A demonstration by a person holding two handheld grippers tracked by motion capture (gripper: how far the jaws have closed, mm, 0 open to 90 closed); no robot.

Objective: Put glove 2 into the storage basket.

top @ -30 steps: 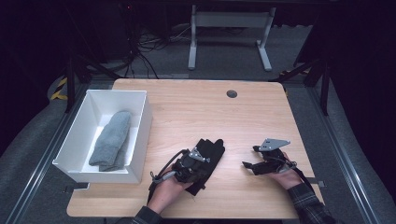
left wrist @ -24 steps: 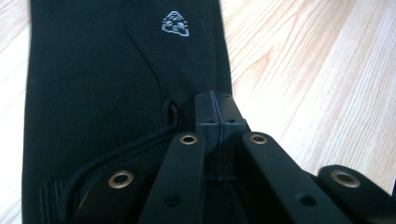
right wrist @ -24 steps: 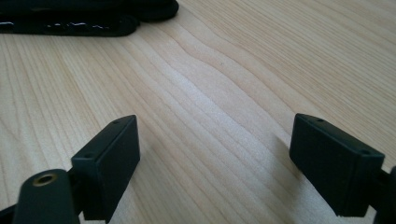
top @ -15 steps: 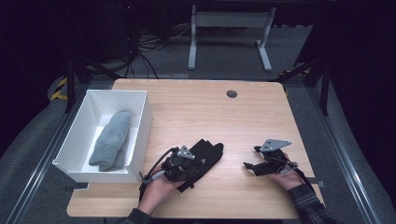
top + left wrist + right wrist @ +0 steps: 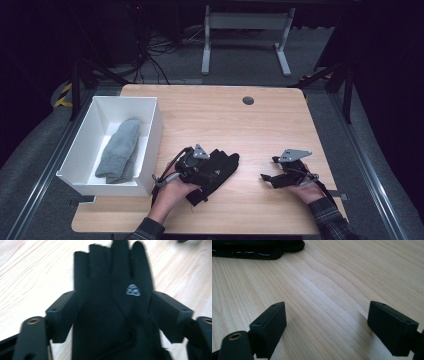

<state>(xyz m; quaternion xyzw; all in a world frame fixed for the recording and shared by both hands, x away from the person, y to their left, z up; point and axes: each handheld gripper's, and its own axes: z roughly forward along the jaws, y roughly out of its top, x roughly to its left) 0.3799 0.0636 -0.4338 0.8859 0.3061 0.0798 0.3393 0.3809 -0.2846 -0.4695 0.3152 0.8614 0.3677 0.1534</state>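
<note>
A black glove [image 5: 220, 170] lies flat near the table's [image 5: 210, 115] 6 o'clock edge, just right of a white bin [image 5: 150, 125] at 9 o'clock holding a grey mitten [image 5: 120, 150], likely the glove's destination too. The left gripper [image 5: 111, 312] is poised over the glove's palm, jaws spread wide along both its sides, apparently lining up a pinch and clamping nothing yet. The right gripper [image 5: 267, 179] waits at 5 o'clock, jaws agape over bare wood, seemingly kept clear.

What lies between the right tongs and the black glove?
Bare wooden table, as the high view shows; the right tongs stand open, apart from the black glove.
</note>
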